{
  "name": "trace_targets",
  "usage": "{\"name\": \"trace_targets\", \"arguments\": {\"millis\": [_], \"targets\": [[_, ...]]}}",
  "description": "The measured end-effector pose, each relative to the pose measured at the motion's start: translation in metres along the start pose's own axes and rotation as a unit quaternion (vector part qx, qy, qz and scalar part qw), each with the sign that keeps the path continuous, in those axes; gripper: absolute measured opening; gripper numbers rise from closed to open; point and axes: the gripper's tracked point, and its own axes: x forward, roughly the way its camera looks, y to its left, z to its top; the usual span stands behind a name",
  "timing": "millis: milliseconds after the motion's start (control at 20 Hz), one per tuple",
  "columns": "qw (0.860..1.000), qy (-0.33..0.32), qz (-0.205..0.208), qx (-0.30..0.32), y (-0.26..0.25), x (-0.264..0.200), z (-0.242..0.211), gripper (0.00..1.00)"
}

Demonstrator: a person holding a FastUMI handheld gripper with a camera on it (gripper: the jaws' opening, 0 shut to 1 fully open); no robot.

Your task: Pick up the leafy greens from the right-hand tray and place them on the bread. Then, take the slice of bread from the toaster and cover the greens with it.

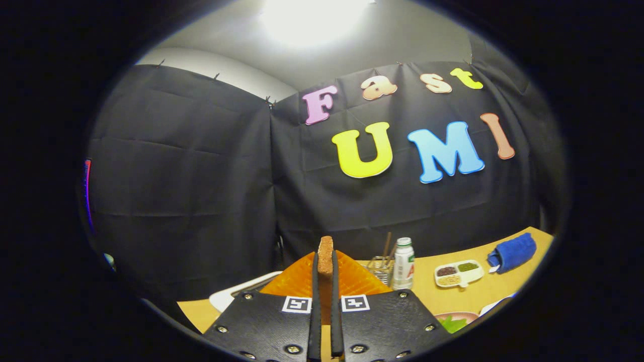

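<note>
A: While the gripper (pixel 325 281) is lifted above the table (pixel 483 294), what is between its fingers?

B: A slice of bread (pixel 325 254), standing on its edge. Both fingers press its flat sides, so the jaws are closed on it. The top shows a brown, porous crust.

A: And the orange thing behind it?

B: It is an orange, ribbed surface (pixel 352 276), pointed like a roof, just beyond the fingers. I cannot tell what it is. Left of it lies a white tray (pixel 236 294) with rounded corners.

A: Where are the leafy greens?

B: The leafy greens (pixel 452 323) lie low on the right, beside the gripper body, in a shallow dish (pixel 465 316) with a pinkish rim.

A: What else is on the wooden table?

B: A small white bottle (pixel 403 264) with a pale cap, a clear holder (pixel 381 269) with thin sticks, a white divided dish (pixel 459 274) with grains, and a rolled blue cloth (pixel 513 252), soft and fuzzy.
</note>
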Motion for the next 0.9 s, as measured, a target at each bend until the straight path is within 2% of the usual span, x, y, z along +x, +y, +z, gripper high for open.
{"name": "trace_targets", "arguments": {"millis": [300,500,700,900], "targets": [[0.989,0.087,-0.081,-0.086,-0.106,-0.044,-0.066,0.08],[0.979,0.102,-0.122,-0.127,-0.152,-0.065,-0.071,0.07],[0.973,0.126,-0.121,-0.150,-0.155,-0.077,-0.100,0.07],[0.972,0.135,-0.090,-0.171,-0.123,-0.083,-0.120,0.07]]}}
